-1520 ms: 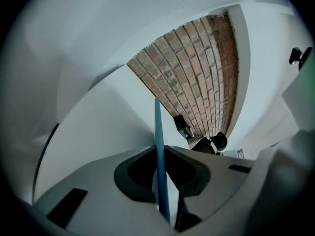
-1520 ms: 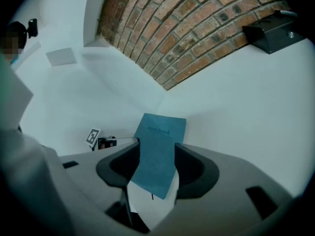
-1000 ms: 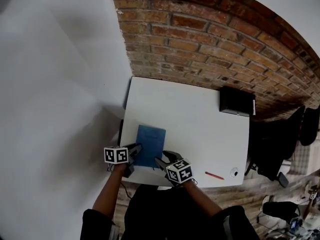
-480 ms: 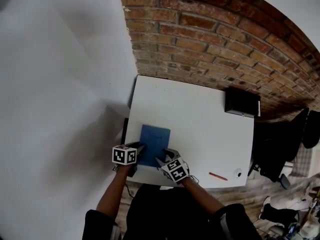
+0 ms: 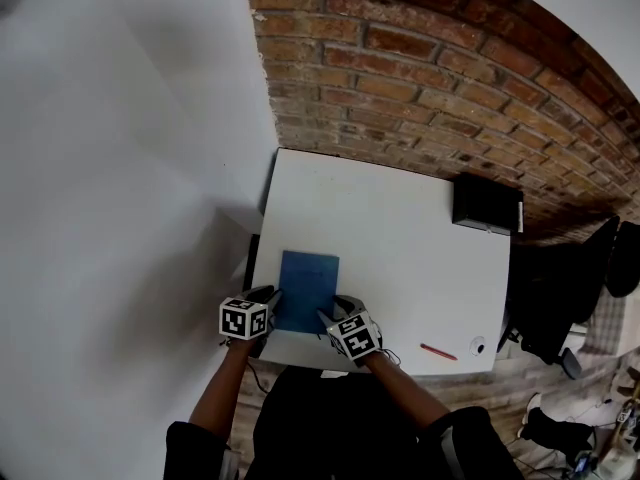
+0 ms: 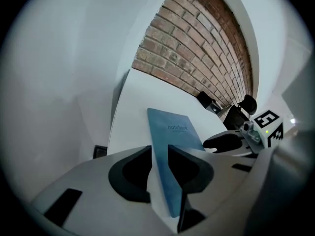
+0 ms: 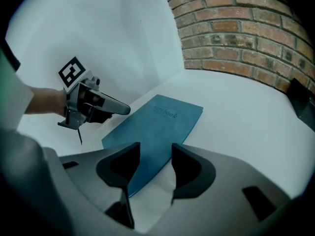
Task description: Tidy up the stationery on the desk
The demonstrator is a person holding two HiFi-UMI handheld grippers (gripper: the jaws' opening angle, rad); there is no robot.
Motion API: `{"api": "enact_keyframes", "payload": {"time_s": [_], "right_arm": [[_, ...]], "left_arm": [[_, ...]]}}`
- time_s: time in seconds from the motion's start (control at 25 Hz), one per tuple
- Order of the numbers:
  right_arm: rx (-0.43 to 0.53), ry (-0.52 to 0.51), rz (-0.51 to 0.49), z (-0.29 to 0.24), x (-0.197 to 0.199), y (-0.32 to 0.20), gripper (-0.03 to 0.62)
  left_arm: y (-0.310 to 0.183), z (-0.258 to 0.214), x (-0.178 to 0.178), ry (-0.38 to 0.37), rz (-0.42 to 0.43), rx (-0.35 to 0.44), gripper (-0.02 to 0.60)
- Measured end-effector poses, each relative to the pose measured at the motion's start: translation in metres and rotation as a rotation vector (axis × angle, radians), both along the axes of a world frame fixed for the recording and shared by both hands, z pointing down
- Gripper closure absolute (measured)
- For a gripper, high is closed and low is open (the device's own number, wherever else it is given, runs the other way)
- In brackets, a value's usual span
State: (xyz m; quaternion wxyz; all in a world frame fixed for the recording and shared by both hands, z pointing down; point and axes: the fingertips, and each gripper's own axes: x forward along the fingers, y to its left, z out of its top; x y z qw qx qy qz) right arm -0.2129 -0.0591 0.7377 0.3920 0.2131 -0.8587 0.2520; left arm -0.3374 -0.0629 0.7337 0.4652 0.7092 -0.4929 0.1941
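We see a blue notebook point(image 5: 307, 290) whose cover looks matt and faintly mottled, like soft card, on a desk point(image 5: 400, 218) with a smooth white top of low sheen. Beyond the notebook stands a brick wall point(image 5: 420, 78), rough and red-brown with pale, gritty mortar. Left of the notebook in the head view, a white wall point(image 5: 120, 148) looks painted, smooth and matt. Far right of the notebook, a black box point(image 5: 487, 204) appears matt.
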Motion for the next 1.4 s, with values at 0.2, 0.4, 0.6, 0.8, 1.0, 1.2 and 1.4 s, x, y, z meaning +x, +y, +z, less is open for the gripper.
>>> {"api": "enact_keyframes", "payload": {"time_s": [0.2, 0.4, 0.6, 0.8, 1.0, 1.2, 1.4], "right_arm": [[-0.025, 0.023, 0.036, 0.003, 0.004, 0.003, 0.384], [-0.046, 0.036, 0.031, 0.010, 0.008, 0.017, 0.384], [-0.067, 0.027, 0.059, 0.011, 0.009, 0.018, 0.384], [-0.069, 0.027, 0.069, 0.010, 0.013, 0.022, 0.384], [-0.101, 0.019, 0.083, 0.011, 0.014, 0.020, 0.391], [-0.107, 0.014, 0.090, 0.011, 0.016, 0.019, 0.396], [-0.111, 0.013, 0.106, 0.011, 0.017, 0.017, 0.396]], "left_arm": [[0.013, 0.006, 0.013, 0.023, 0.089, -0.054, 0.471], [0.012, 0.008, 0.012, 0.025, 0.047, -0.053, 0.471], [0.011, 0.008, 0.013, 0.041, 0.032, -0.050, 0.472], [0.006, 0.008, 0.015, 0.036, 0.030, -0.049, 0.476], [0.005, 0.010, 0.015, 0.063, 0.039, -0.077, 0.488], [0.009, 0.008, 0.017, 0.071, 0.006, -0.077, 0.488], [0.010, 0.010, 0.017, 0.072, 0.017, -0.085, 0.502]]}}
